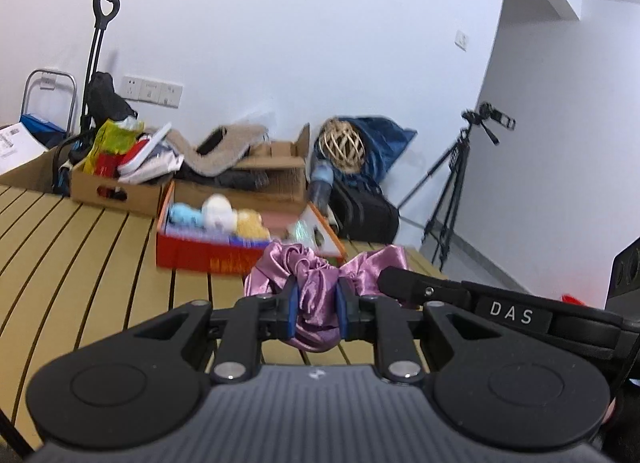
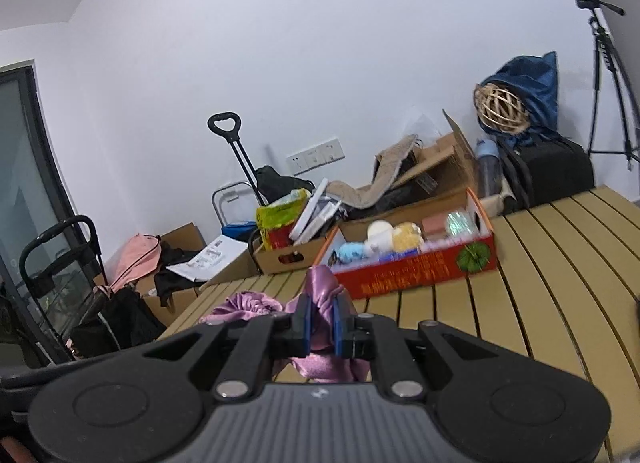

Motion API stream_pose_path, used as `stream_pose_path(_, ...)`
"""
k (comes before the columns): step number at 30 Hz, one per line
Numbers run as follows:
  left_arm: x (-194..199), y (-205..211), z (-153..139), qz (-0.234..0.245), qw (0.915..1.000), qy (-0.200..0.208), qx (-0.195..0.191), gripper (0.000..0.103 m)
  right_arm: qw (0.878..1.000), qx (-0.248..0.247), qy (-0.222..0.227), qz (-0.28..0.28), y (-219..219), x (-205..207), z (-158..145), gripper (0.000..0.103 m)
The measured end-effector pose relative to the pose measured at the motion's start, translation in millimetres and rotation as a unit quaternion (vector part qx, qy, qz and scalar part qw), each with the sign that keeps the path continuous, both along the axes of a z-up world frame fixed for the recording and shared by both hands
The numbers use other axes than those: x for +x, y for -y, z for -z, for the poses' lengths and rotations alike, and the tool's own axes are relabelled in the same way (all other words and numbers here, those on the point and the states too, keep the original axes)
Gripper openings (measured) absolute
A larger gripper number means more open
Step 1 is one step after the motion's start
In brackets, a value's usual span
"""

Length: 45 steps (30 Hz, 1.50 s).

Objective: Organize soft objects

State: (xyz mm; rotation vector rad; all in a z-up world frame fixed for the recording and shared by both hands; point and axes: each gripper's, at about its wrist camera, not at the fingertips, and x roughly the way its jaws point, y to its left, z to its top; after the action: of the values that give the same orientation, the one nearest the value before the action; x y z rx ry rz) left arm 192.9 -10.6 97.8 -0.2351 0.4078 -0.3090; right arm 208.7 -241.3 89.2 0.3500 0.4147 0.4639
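A shiny purple satin cloth [image 1: 316, 295] is held above the slatted wooden table [image 1: 100, 263]. My left gripper [image 1: 317, 299] is shut on one part of it. My right gripper [image 2: 320, 319] is shut on another part of the same cloth [image 2: 322, 299], and its black arm shows at the right of the left wrist view [image 1: 480, 303]. Behind the cloth stands a red box [image 1: 208, 255] holding soft toys: a blue one [image 1: 184, 215], a white one [image 1: 218, 211] and a yellow one [image 1: 250, 225]. The box also shows in the right wrist view [image 2: 416, 271].
Cardboard boxes [image 1: 116, 187] full of clutter stand behind the red box. A black bag [image 1: 364, 211], a blue bag with a wicker ball [image 1: 344, 145] and a tripod [image 1: 456, 179] stand by the wall. A trolley [image 2: 240, 159] and bags stand left in the right wrist view.
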Motion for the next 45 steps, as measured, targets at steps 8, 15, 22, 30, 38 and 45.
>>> stream_pose_path(8, 168.1, -41.5, 9.4, -0.048, 0.9987, -0.019, -0.001, 0.019, 0.998, -0.031, -0.022, -0.046, -55.1, 186.5, -2.6, 0.010)
stream_pose_path(15, 300.2, -75.2, 51.2, -0.067, 0.9944, -0.075, 0.032, 0.019, 0.993, -0.043, -0.091, -0.061, -105.5, 335.9, 36.9, 0.010)
stream_pose_path(22, 356.5, -73.8, 102.8, -0.039, 0.9836, -0.140, 0.107, 0.019, 0.977, -0.105, -0.175, -0.069, -140.8, 414.9, 99.0, 0.011)
stream_pose_path(30, 371.3, -64.6, 114.2, -0.042, 0.9797, -0.153, 0.122, 0.020, 0.973, -0.140, -0.175, -0.055, -145.7, 416.1, 116.4, 0.013)
stream_pose_path(38, 362.5, -72.2, 95.3, -0.044, 0.9843, -0.138, 0.101, 0.048, 0.976, -0.142, -0.158, -0.038, -130.9, 396.8, 88.9, 0.022)
stream_pose_path(45, 319.5, -71.4, 30.4, -0.051, 0.9881, -0.091, 0.114, 0.048, 0.982, -0.147, -0.120, -0.009, -96.6, 357.5, 19.9, 0.028)
